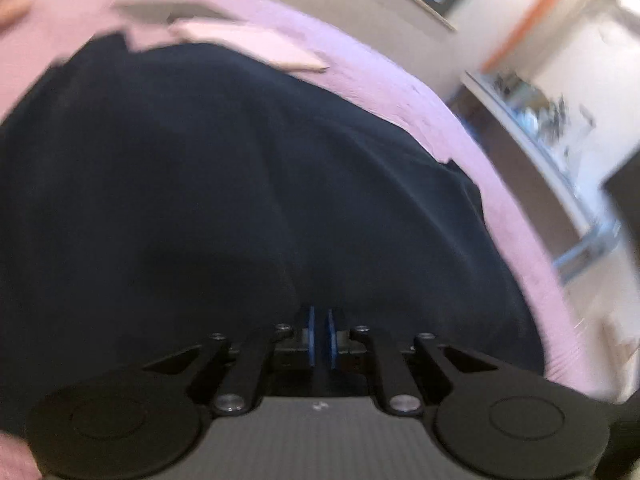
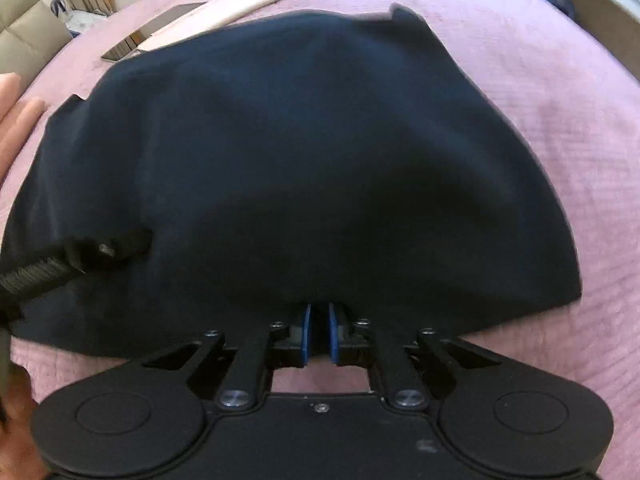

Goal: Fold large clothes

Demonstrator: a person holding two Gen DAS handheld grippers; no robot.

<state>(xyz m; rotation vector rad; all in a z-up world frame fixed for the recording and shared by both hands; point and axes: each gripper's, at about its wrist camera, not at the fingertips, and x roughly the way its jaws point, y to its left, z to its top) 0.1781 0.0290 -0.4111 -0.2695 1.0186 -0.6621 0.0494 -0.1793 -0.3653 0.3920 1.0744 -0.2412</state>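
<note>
A large dark navy garment [image 1: 240, 168] lies spread on a pink bed cover [image 1: 400, 92] and fills most of both views. In the left wrist view my left gripper [image 1: 320, 314] sits at the garment's near edge, its blue pads [image 1: 311, 332] almost together with a fold of the dark cloth pinched between them. The right wrist view shows the same garment [image 2: 300, 140] from its other near side. My right gripper [image 2: 319, 308] is shut there too, with the hem tucked between its blue pads [image 2: 306, 332]. The pad tips are hidden by cloth.
A flat pink case [image 2: 212, 16] and a dark grey slab [image 2: 160, 36] lie on the bed cover [image 2: 540, 100] beyond the garment. A hand [image 2: 16, 108] shows at the left edge. A black bar [image 2: 80, 256] reaches onto the cloth from the left. A shelf [image 1: 532, 120] stands past the bed.
</note>
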